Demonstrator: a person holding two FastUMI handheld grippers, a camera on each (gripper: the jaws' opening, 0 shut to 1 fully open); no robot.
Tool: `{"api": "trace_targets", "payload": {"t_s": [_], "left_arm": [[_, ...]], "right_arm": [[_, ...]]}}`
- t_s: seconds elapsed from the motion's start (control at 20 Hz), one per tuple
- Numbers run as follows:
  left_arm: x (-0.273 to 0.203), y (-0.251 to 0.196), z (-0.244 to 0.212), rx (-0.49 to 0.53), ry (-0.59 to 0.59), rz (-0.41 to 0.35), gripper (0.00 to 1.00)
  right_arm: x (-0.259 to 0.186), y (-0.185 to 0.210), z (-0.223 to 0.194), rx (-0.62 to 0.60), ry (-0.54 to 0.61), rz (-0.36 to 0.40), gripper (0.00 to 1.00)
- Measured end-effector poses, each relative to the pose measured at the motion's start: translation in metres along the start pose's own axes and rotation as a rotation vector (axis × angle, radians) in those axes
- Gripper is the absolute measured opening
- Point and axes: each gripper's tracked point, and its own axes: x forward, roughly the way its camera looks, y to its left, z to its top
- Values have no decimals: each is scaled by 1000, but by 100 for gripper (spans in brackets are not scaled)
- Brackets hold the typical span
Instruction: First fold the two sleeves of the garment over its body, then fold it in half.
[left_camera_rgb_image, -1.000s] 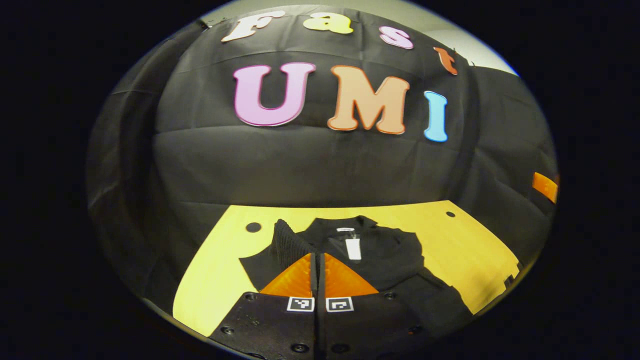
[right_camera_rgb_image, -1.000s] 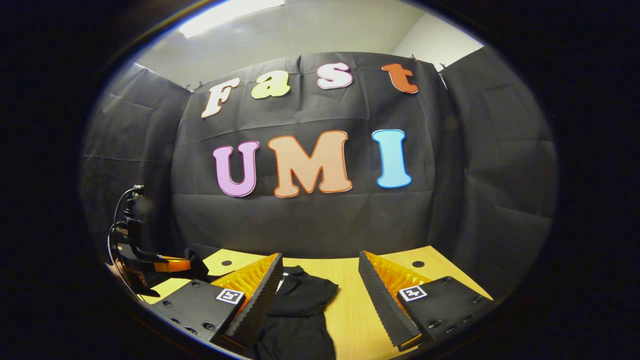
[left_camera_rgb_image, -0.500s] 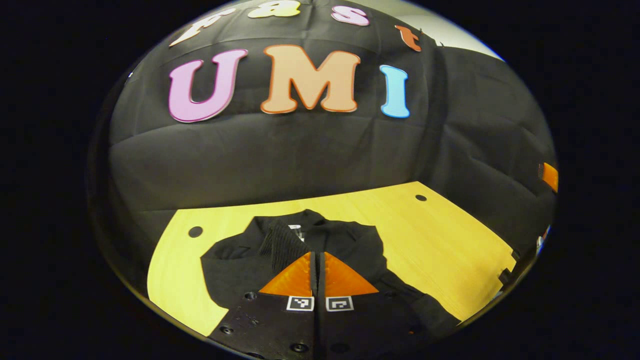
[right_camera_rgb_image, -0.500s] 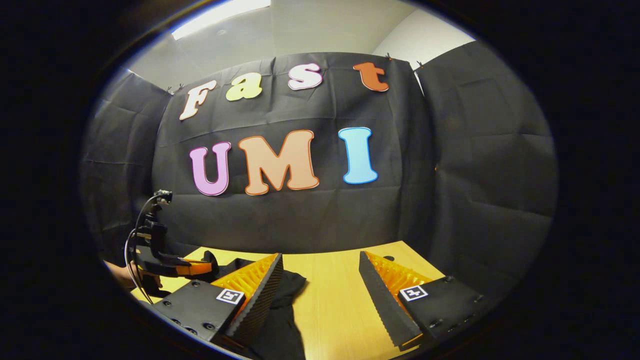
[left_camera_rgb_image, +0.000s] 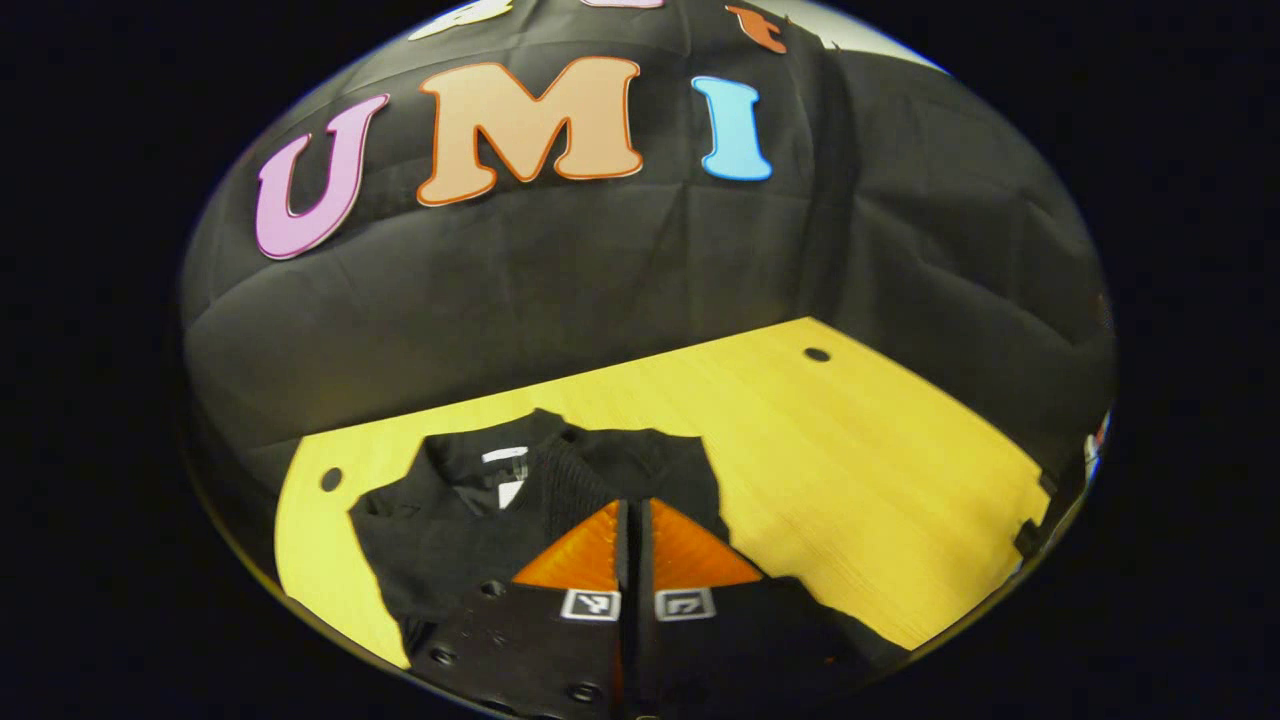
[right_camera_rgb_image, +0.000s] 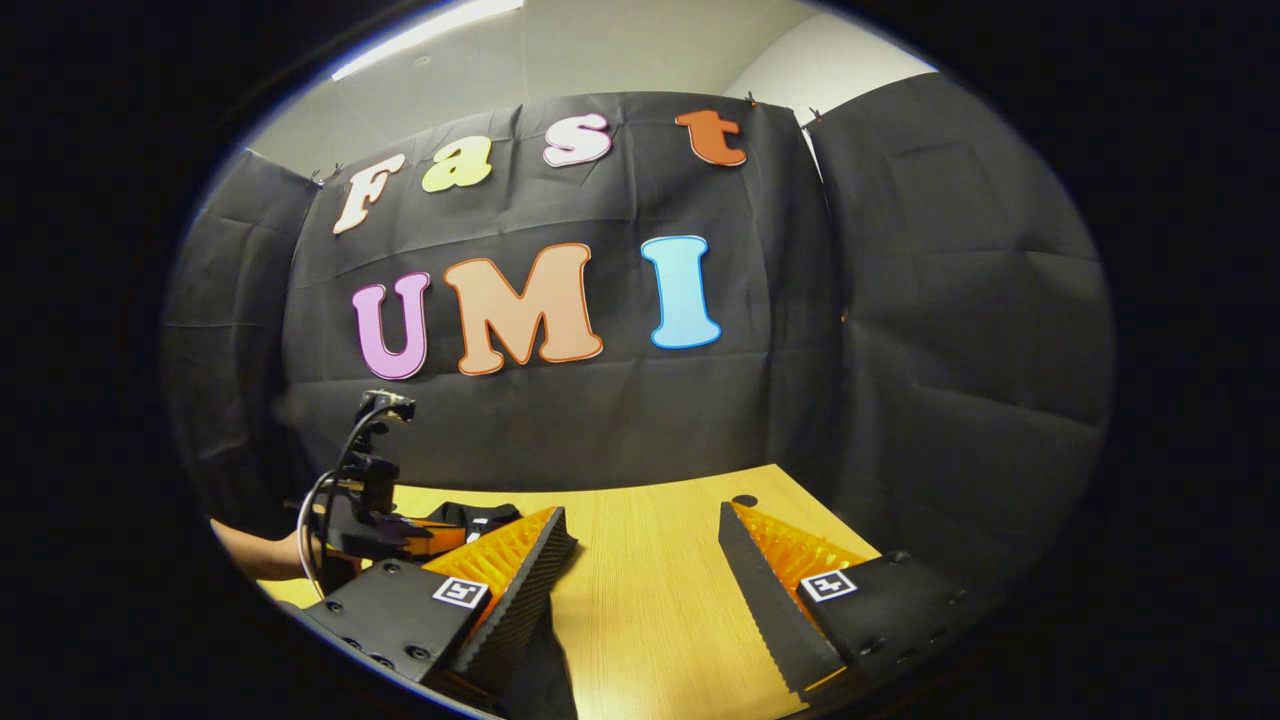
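Yellow table (left_camera_rgb_image: 850, 450) carries the black garment (left_camera_rgb_image: 440, 520) at its near-left corner. Left gripper (left_camera_rgb_image: 632, 520), pressed together on the ribbed sleeve cuff (left_camera_rgb_image: 570, 480), has carried it across the body. Right gripper (right_camera_rgb_image: 640, 560), spread, has withdrawn rightward.

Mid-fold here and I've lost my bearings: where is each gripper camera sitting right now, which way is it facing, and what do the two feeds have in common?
Left gripper view: rides the left gripper, low over the black garment, facing the wooden table and booth wall; its fingers stand together with ribbed dark cloth rising between the tips.
Right gripper view: rides the right gripper, low near the table's edge, facing the wall; its fingers stand wide apart. The left gripper shows farther off, with a hand holding it.
Shared: table, garment, wall.
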Motion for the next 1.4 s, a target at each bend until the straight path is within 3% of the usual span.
{"api": "trace_targets", "payload": {"t_s": [0.15,0.2,0.45,0.7,0.8,0.9,1.1,1.35,1.4], "left_arm": [[-29,-3,39,-90,-150,-26,100],[-44,10,49,-91,-187,-1,94],[-125,84,25,-96,-220,150,93],[-192,145,-50,-159,-138,300,94],[-212,159,-86,-179,-85,343,94],[-226,169,-117,-187,-32,375,94],[-248,171,-181,-216,82,394,94],[-263,153,-262,-242,245,367,95],[-266,150,-277,-244,283,360,94]], "right_arm": [[6,7,-9,-6,21,26,97],[7,12,-15,-8,29,39,97],[13,55,-42,-17,92,133,94],[12,92,-94,-34,213,218,97],[7,101,-116,-58,266,237,94],[3,108,-138,-82,322,251,98],[-8,113,-182,-122,428,262,98],[-32,109,-242,-191,588,255,98],[-37,108,-252,-194,619,253,94]]}}
